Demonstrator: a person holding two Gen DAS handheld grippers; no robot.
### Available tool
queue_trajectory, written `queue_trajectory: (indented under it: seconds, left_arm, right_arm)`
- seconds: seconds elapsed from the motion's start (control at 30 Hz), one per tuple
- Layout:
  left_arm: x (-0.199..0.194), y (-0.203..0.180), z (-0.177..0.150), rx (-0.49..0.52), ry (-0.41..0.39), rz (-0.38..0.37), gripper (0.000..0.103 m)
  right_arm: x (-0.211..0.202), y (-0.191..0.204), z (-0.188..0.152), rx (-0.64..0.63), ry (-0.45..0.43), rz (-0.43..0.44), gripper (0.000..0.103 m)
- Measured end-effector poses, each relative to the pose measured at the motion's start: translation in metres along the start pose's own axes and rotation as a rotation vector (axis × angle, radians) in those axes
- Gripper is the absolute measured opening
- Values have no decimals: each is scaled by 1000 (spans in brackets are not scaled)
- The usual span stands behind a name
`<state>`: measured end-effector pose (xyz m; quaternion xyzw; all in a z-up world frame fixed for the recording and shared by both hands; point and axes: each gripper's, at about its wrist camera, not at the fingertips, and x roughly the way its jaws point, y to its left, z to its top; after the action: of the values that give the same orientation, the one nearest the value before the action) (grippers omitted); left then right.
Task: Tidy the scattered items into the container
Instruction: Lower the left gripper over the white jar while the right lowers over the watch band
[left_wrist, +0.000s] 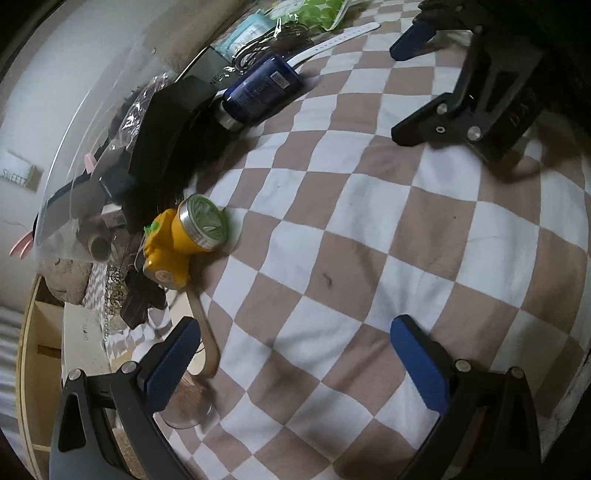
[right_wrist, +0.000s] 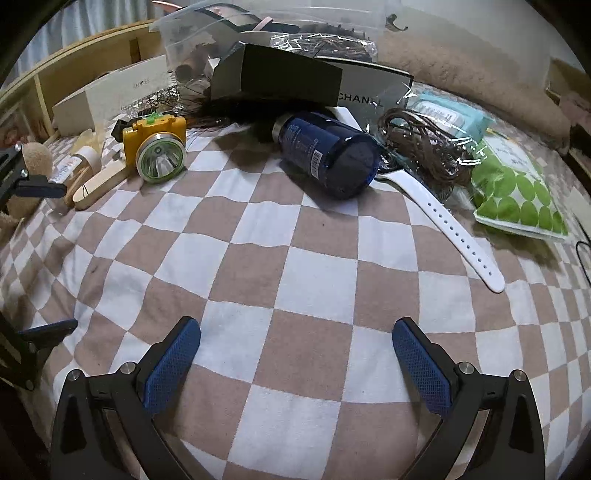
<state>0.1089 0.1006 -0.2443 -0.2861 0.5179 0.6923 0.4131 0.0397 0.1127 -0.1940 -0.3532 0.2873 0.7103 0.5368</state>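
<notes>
Clear plastic container up at the top left of the right wrist view, behind the clutter, with small odds and ends inside; same container along the left edge of the left wrist view. Scattered in a row across the checkered cloth in front of it: yellow headlamp at upper left, lens facing out; dark blue bottle on its side at upper centre; white watch strap running down to the right from beside the bottle. Black box lying just behind the bottle, touching a flat Chanel package. Bagged cable and green dotted pouch at upper right. Wooden stick and small tube at the left edge, near the headlamp.

Right gripper low in frame, blue pads spread wide, nothing between them, over bare cloth. Left gripper likewise spread and empty at the bottom of its own view, headlamp and bottle up to its left.
</notes>
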Motion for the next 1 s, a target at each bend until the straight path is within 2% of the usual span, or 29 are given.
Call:
queue_trajectory:
  seconds: [0.1,0.17,0.2,0.23,0.27,0.33,0.47,0.5,0.6,0.7,0.77,0.83,1.0]
  left_arm:
    - [3,20,2,-79,35,-72,103]
    - [3,33,0,-155,36,-81,102]
    - [2,41,-2,-193,29,-70,99]
    - [1,51,-4,-233,22,-60,92]
    - [0,65,-7,-287,21,-53,90]
    - [1,87,-13,-371,27,-40,90]
    - [2,120,-23,-458,42,40,90]
    - [2,124,-26,-470,40,39,90]
    - [5,134,-35,-537,63,15,90]
    - [14,138,-43,-627,110,-69,90]
    - [19,135,-45,-635,132,-109,89]
    - [22,130,-44,-614,139,-128,83]
    - [20,124,-44,-590,121,-130,83]
  right_arm:
    - [-1,0,0,3,-2,-1,103]
    - [-1,-1,-1,7,-2,1,103]
    - [0,-1,0,7,-2,0,103]
    - [0,-1,0,6,-3,-1,103]
    - [0,-2,0,6,-4,-2,103]
    - [2,-2,1,10,-6,-1,103]
    - [3,-2,2,12,-15,-3,103]
    - [3,-2,1,14,-17,-2,103]
    - [2,-2,1,16,-22,-2,103]
    - [2,-2,1,16,-25,-6,103]
    - [1,-2,1,18,-27,-7,103]
    - [-1,-2,0,20,-35,-12,103]
    - [-9,-5,2,37,-71,-30,103]
